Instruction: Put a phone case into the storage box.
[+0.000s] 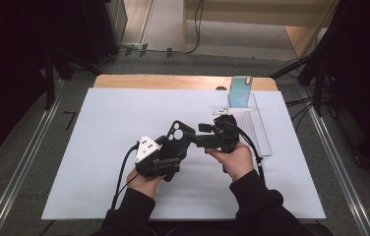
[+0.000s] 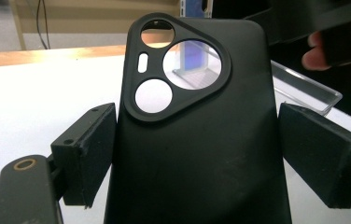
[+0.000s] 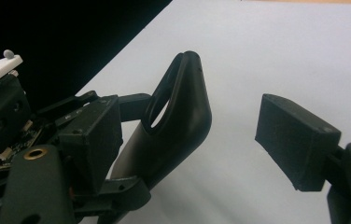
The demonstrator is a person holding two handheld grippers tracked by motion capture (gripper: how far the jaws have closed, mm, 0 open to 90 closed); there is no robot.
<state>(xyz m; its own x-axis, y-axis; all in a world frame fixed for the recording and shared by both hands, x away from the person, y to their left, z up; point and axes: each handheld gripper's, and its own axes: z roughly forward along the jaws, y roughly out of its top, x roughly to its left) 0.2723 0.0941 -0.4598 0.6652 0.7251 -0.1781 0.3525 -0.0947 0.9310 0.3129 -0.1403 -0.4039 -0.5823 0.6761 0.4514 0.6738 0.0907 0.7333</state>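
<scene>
Left gripper (image 1: 170, 147) clamps black phone case (image 2: 197, 154) by side edges; right gripper (image 1: 207, 139) open just beside case, seemingly untouching. Risk: sideways nudge twists case from narrow grip.

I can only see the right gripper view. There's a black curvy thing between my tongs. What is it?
Observer: A black phone case. The left gripper view shows its back, with three round holes and a small slot for the camera.
Operator: Who's holding it up?
Observer: The left tongs, pinching it by its two long sides, above the white table.
Operator: Is anything else around?
Observer: Yes. At the table's far right lies a clear tray, with a blue-green phone cover standing upright at its far end.
</scene>
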